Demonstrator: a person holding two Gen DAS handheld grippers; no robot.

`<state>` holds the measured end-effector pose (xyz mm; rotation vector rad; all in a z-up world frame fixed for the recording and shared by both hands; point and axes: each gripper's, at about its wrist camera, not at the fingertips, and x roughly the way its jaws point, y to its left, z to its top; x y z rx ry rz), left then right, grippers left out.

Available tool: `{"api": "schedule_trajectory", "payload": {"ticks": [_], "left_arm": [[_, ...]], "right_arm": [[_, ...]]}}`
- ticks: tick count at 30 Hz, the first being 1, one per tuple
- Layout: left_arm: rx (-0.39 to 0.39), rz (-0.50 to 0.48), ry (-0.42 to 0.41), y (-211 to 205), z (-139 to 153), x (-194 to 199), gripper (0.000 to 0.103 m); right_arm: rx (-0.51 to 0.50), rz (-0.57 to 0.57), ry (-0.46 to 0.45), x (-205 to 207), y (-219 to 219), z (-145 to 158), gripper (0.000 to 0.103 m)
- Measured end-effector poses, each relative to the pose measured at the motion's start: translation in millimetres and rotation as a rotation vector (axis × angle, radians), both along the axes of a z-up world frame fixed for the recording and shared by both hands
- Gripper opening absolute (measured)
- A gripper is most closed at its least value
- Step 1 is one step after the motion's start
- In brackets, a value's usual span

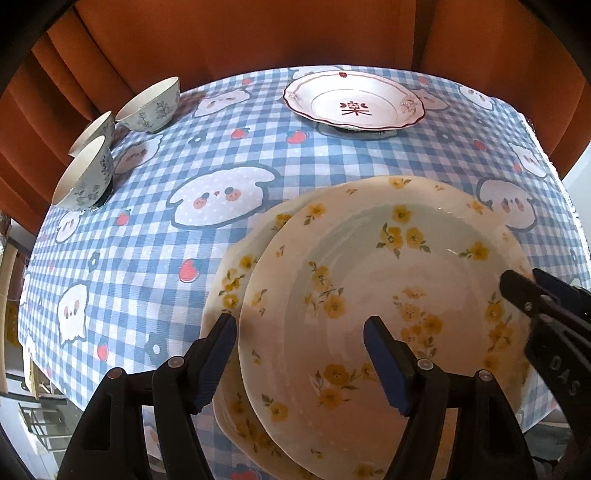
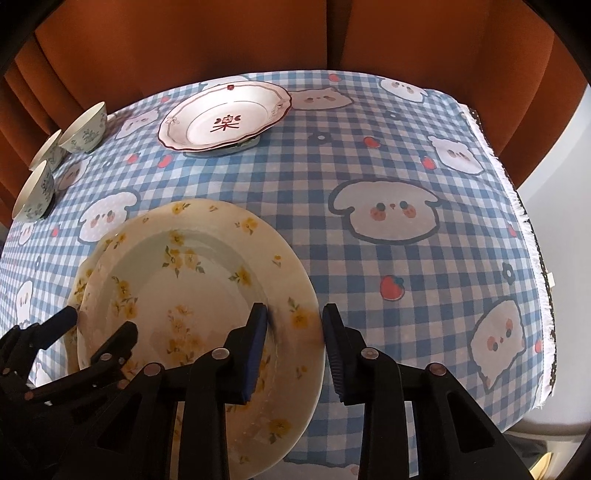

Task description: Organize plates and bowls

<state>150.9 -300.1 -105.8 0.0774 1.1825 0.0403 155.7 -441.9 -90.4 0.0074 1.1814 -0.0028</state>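
Note:
Two yellow-flowered plates lie stacked at the near side of the table, the upper plate [image 1: 369,280] [image 2: 192,288] shifted off the lower plate [image 1: 231,280] [image 2: 79,291]. My left gripper [image 1: 299,328] [image 2: 98,321] is open astride the upper plate's left rim, one finger outside it and one over the plate's well. My right gripper [image 2: 293,314] [image 1: 528,286] straddles the right rim with a narrow gap; its pads stand close to the rim, and I see no firm pinch. A red-rimmed white plate [image 1: 354,99] [image 2: 225,118] sits at the far side.
Three pale floral bowls [image 1: 151,107] [image 1: 92,133] [image 1: 85,177] stand along the far left edge. The blue checked tablecloth [image 2: 388,155] covers the table, whose right edge [image 2: 532,236] is fringed. An orange curtain [image 1: 258,33] hangs behind.

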Motion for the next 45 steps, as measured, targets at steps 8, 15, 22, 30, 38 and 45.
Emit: {"api": "schedule_trajectory", "payload": {"ticks": [8, 15, 22, 30, 38, 45], "left_arm": [[-0.006, 0.013, 0.011, 4, 1, -3, 0.074], [-0.014, -0.011, 0.014, 9, 3, -3, 0.074], [-0.047, -0.064, 0.019, 13, 4, -1, 0.074], [-0.077, -0.157, 0.014, 22, 23, 0, 0.078], [-0.102, -0.219, -0.074, 40, 55, 9, 0.088], [-0.129, -0.225, -0.129, 52, 76, 34, 0.088]], "right_arm": [[0.004, 0.031, 0.018, 3, 8, -6, 0.034], [-0.015, 0.04, 0.04, 2, 23, -12, 0.036], [-0.046, 0.0, 0.036, 2, 27, -12, 0.037], [-0.006, -0.089, 0.033, -3, 30, 9, 0.037], [-0.008, -0.071, -0.076, -5, 67, 52, 0.066], [0.001, -0.095, -0.115, 15, 81, 75, 0.072]]}}
